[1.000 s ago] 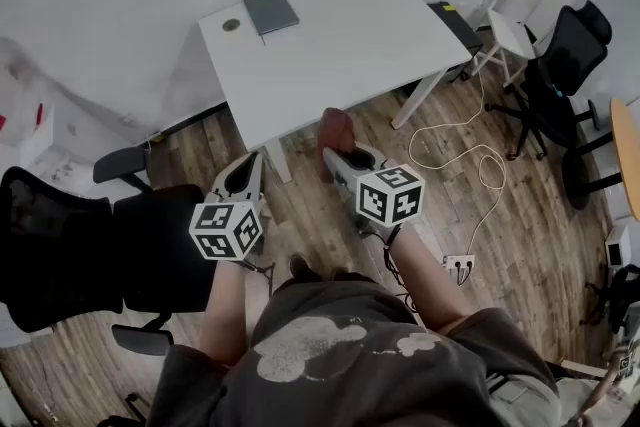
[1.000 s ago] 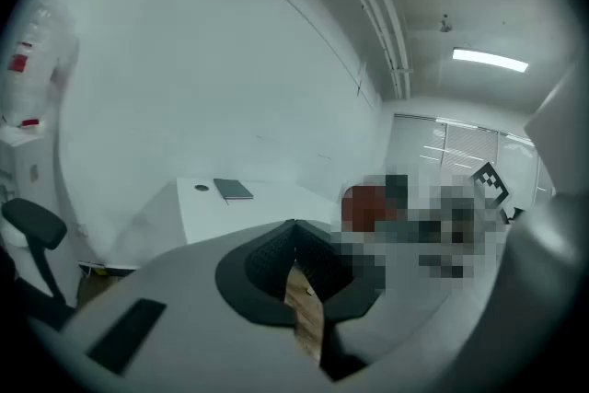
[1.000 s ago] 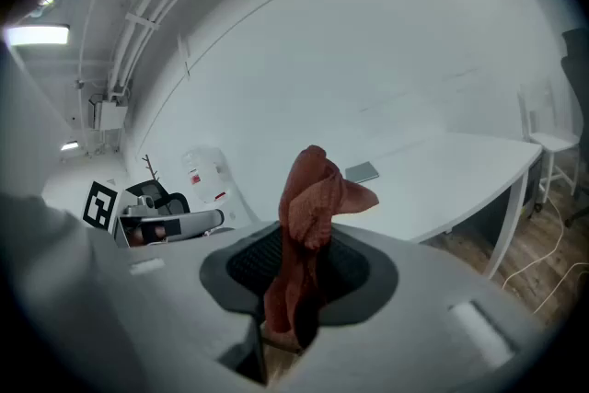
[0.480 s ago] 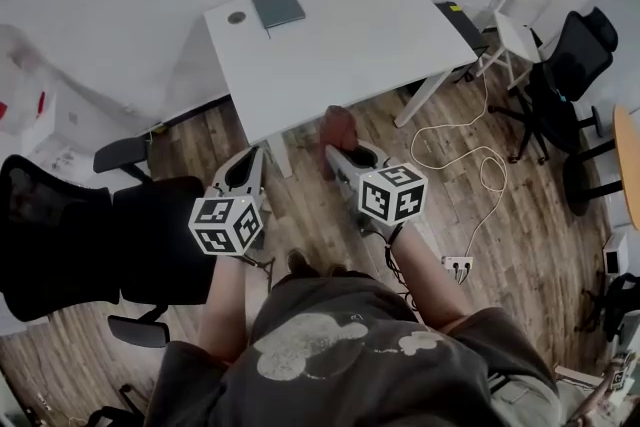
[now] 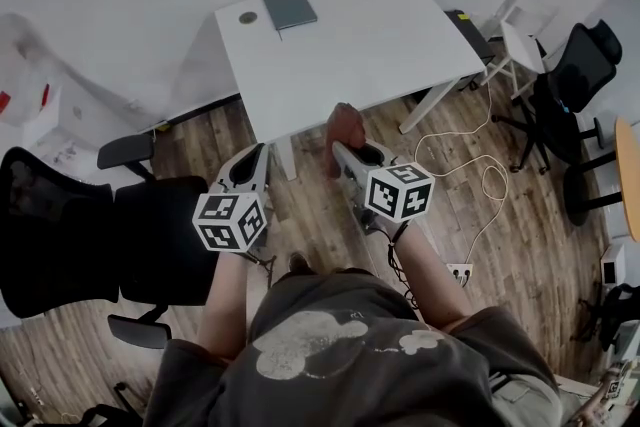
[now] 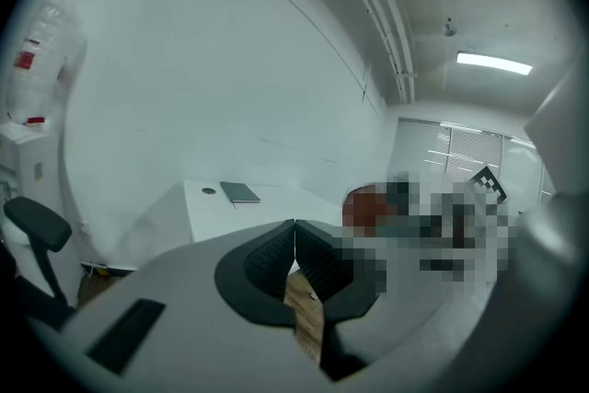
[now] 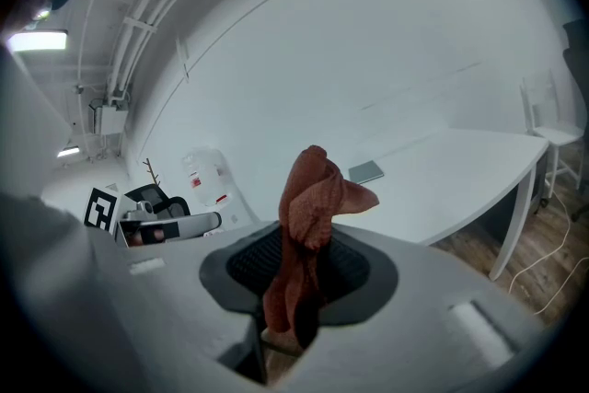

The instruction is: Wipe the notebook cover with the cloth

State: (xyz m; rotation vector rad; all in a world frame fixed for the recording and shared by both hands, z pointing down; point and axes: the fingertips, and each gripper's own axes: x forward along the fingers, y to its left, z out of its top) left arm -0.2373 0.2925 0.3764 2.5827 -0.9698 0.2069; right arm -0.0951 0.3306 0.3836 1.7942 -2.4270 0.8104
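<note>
Office room: plain white worktop [image 5: 360,45] against bare white walls, black swivel chairs [image 5: 60,235] on either side, wood-plank floor [image 5: 520,235], white cable [image 5: 487,170] trailing to a power strip [image 5: 460,269].

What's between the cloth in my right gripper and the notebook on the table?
Only the bare white top of the table lies between the cloth in the right gripper and the notebook; the head view shows it.

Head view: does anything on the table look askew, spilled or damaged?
Nothing stands out. The notebook lies flat and closed near the far corner of the table, with no spill around it. The cloth is bunched in the right tool.
</note>
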